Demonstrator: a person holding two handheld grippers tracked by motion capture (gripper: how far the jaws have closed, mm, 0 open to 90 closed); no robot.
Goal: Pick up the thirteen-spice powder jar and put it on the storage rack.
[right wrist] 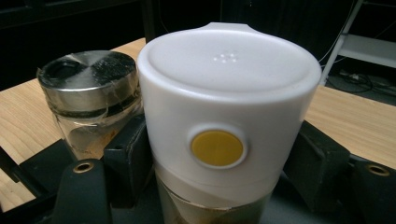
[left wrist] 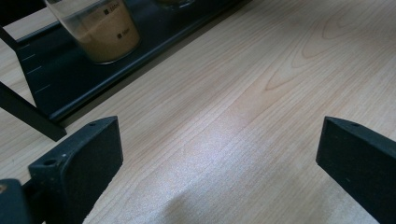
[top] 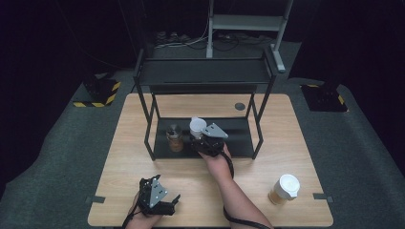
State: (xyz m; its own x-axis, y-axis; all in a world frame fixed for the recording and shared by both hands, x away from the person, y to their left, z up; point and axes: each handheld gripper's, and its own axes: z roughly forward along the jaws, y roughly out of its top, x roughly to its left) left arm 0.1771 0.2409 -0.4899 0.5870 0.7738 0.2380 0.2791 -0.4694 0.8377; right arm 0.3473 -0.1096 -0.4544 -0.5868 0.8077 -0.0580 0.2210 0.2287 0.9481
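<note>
White-lidded jar (right wrist: pixel 224 140) is clamped by right gripper (top: pixel 208 141) over rack shelf (top: pixel 239 138), beside steel-lidded jar (right wrist: pixel 88 98); release left. Left gripper (top: pixel 157 198) is spread wide, idle.

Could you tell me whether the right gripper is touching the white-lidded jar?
Touching: in the right gripper view, the right gripper has both black jaws pressed against the white-lidded jar.

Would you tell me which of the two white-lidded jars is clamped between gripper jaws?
The white-lidded jar on the rack's lower shelf, clamped by the right gripper; the other jar stands free at the table's right front.
</note>
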